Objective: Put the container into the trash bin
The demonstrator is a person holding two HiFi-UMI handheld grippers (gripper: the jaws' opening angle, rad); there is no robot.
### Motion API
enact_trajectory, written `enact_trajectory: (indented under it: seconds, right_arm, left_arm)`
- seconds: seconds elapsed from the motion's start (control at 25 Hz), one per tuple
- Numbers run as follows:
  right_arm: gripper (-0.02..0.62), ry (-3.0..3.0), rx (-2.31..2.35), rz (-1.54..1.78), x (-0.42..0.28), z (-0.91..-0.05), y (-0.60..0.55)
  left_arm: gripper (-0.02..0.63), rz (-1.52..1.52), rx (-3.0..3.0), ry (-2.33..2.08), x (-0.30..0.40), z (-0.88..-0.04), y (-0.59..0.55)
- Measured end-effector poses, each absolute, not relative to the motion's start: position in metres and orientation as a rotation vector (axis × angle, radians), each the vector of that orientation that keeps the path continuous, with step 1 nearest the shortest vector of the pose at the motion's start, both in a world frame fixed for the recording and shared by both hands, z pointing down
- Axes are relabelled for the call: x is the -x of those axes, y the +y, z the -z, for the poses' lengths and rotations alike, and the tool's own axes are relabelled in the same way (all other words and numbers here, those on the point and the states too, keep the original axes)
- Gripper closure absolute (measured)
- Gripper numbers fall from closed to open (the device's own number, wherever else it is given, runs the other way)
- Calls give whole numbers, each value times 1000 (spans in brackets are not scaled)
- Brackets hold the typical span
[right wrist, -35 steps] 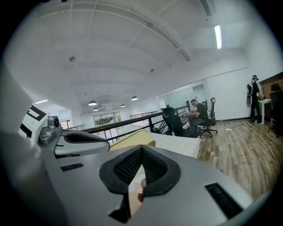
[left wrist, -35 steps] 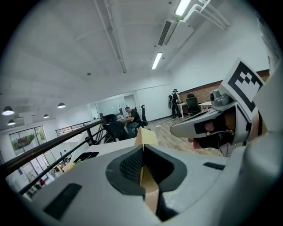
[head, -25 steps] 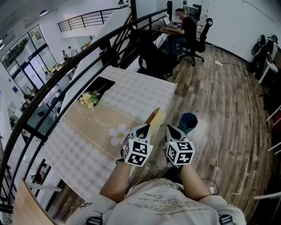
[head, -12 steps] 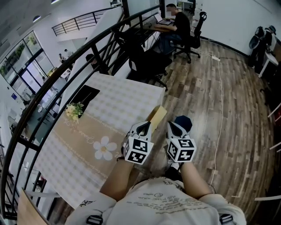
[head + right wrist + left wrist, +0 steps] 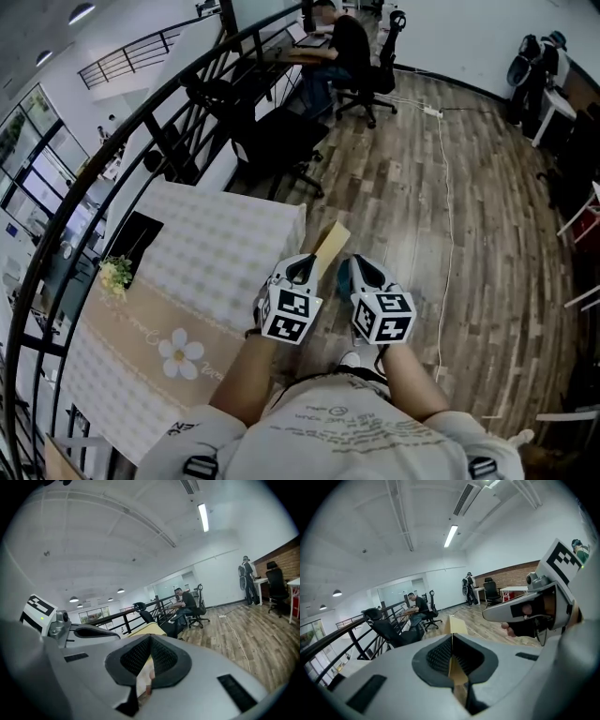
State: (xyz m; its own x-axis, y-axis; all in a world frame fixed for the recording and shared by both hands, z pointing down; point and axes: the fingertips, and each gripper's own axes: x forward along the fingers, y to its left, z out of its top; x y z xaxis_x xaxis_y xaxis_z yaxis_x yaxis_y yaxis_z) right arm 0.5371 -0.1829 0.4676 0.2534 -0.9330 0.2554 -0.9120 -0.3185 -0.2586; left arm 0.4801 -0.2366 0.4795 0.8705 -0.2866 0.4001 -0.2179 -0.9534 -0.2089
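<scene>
Carry step. Left hand-held gripper (image 5: 302,270) and right hand-held gripper (image 5: 362,272) both pinch the container (image 5: 330,242), held up past the table (image 5: 234,248) edge. Next, probably: position over the trash bin (image 5: 343,276), then release.

The table (image 5: 234,253) lies left of the container (image 5: 330,242) — an office chair (image 5: 281,141) beyond it, a seated person (image 5: 345,42) farther back.

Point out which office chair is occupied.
The far chair, at the top of the head view: a person sits in it. The nearer black chair stands empty.
</scene>
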Motion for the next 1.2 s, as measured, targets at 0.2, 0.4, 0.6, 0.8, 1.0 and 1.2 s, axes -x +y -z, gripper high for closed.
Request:
enact_trajectory:
  seconds: [0.2,0.4,0.6,0.8,1.0,1.2]
  right_arm:
    - [594,1791,2445,595,-597,-468,-182]
    - [594,1742,2443,656,-635,-481,-193]
    - [594,1694,2459,724,-660,-499,-205]
    - [594,1631,2488,778,-694,-520,-216]
    - [594,1532,2525,825,-722,-542,-217]
    - [594,1449,2571,915,-745,-574,-214]
  left_arm:
    - [594,676,2894,384,-541,-482,-237]
    - [595,727,2876,332,-579,-494,-241]
    - [594,799,2877,281,-607,-516,-259]
    - [594,859,2880,222,-641,-543,-278]
    - [595,950,2865,160,-667,-581,-290]
    - [594,1035,2854,100,-690,-627,-303]
